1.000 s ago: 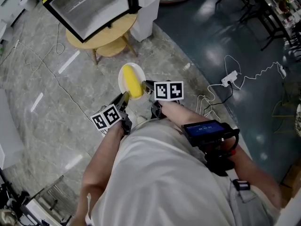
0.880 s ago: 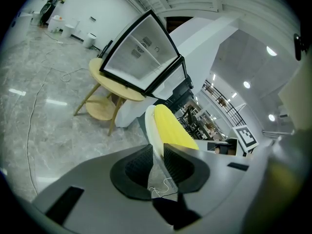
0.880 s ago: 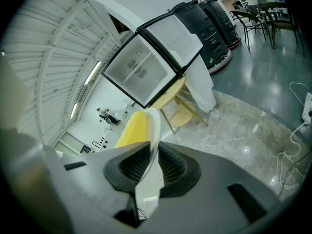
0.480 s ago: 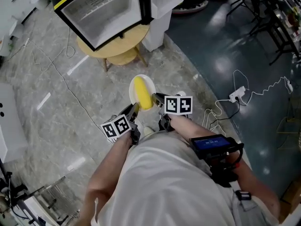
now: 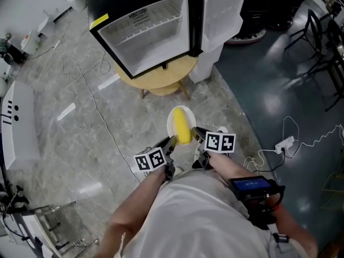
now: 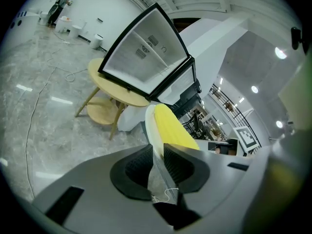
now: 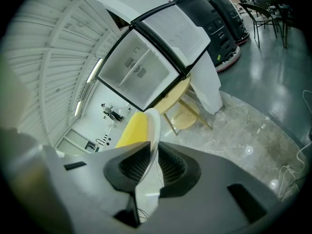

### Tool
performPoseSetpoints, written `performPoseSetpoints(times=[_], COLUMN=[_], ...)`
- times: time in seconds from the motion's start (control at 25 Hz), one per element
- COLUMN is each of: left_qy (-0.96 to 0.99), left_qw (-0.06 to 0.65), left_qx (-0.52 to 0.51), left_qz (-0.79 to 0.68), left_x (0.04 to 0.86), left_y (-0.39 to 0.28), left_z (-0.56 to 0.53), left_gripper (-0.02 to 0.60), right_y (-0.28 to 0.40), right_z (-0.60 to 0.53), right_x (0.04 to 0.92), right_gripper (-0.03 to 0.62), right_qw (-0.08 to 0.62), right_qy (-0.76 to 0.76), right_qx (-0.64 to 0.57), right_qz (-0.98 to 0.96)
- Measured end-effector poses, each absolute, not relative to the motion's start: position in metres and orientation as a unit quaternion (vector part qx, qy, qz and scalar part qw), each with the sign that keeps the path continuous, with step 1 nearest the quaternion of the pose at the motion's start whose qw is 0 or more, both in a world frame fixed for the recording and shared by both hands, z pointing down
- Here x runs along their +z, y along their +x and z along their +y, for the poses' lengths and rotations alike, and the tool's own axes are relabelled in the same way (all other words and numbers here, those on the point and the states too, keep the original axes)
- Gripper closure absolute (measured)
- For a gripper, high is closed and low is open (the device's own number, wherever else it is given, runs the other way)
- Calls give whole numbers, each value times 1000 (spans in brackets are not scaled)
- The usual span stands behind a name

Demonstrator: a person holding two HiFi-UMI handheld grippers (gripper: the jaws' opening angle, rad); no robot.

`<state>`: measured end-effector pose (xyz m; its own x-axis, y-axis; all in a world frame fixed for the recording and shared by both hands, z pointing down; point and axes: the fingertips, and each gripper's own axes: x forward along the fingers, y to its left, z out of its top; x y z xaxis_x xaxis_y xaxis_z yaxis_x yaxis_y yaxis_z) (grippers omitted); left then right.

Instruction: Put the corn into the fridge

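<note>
A yellow corn (image 5: 183, 127) lies on a small white plate (image 5: 185, 110) that both grippers carry above the floor. My left gripper (image 5: 171, 141) is shut on the plate's left rim (image 6: 150, 126), and the corn (image 6: 173, 130) shows just beyond its jaws. On the opposite rim (image 7: 154, 130) my right gripper (image 5: 196, 133) is shut, with the corn (image 7: 132, 129) to its left. Ahead stands a small black fridge (image 5: 150, 34) on a round wooden table (image 5: 161, 82). Its door (image 5: 223, 12) is swung open and the white inside shows shelves.
A long cable (image 5: 91, 98) trails over the marble floor left of the table. A white power strip (image 5: 286, 142) with cords lies at the right. A white unit (image 5: 19, 122) stands at the left edge, dark chairs (image 5: 322, 31) at the far right, a metal rack (image 5: 59, 224) at bottom left.
Both grippers have carried the plate and corn forward toward the fridge. The fridge and table now sit lower and larger in the head view, with the open inside fully in sight.
</note>
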<state>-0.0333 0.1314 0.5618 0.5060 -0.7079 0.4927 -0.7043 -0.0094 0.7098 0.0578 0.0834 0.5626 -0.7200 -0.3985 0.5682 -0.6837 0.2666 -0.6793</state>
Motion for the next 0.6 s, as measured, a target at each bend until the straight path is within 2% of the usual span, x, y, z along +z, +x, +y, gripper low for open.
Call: performPoseSetpoints(times=[0.6], left_qy=[674], left_qw=[496], left_qx=[-37], left_qz=[-546], left_x=[565], left_y=[-13], left_z=[47], left_gripper=[509], right_y=[72], right_z=[-13], right_x=[563], right_gripper=[542], right_qw=[168], right_qy=[287], right_qx=[489], right_qz=[-807])
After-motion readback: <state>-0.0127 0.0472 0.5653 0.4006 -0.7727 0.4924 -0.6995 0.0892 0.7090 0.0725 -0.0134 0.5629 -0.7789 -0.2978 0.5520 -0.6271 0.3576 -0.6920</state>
